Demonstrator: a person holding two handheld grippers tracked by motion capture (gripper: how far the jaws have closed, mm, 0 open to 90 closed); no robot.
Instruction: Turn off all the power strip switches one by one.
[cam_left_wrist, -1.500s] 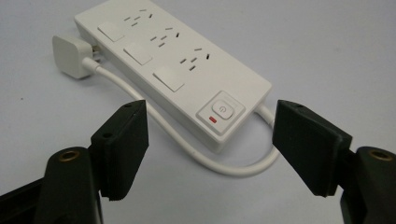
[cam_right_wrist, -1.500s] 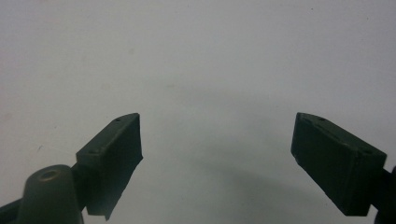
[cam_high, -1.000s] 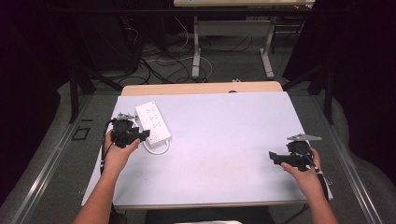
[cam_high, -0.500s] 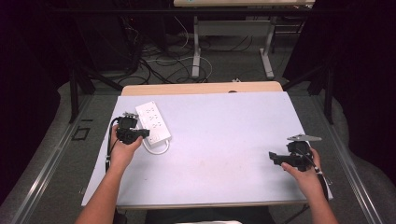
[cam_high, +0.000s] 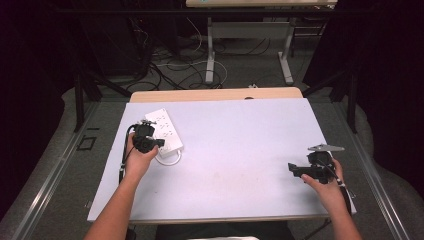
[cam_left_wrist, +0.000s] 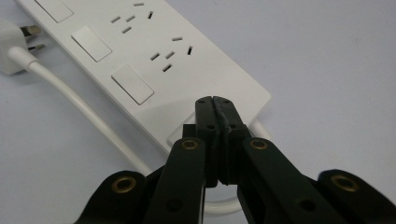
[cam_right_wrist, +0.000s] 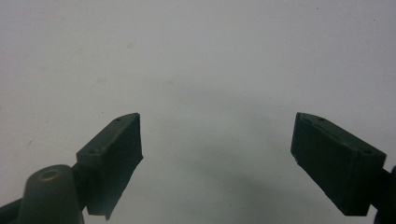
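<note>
White power strip (cam_high: 165, 131) flat on the pale bench (cam_high: 240, 140), in its far left part, same spot as before. Three switches and rows of plug holes on top, seen up close in the left gripper view (cam_left_wrist: 177, 60). White cord (cam_left_wrist: 84, 107) along one side of it, with a white plug (cam_left_wrist: 11, 35) lying at the far end. A loop of cord (cam_high: 169, 161) poking out at the near end.

Left claw (cam_high: 161, 143) now right at the near end of the power strip, a bit closer to it than a second ago. Squeezed fully together (cam_left_wrist: 215, 100), having just been closing, with nothing caught inside. Tips over the end of the strip; touching it or not, hard to tell.

Right claw (cam_high: 291, 169) low over the near right part of the bench, well apart from the power strip. No change in place from the earlier pictures. Spread wide apart (cam_right_wrist: 217, 140), holding nothing, just bare bench in between.
</note>
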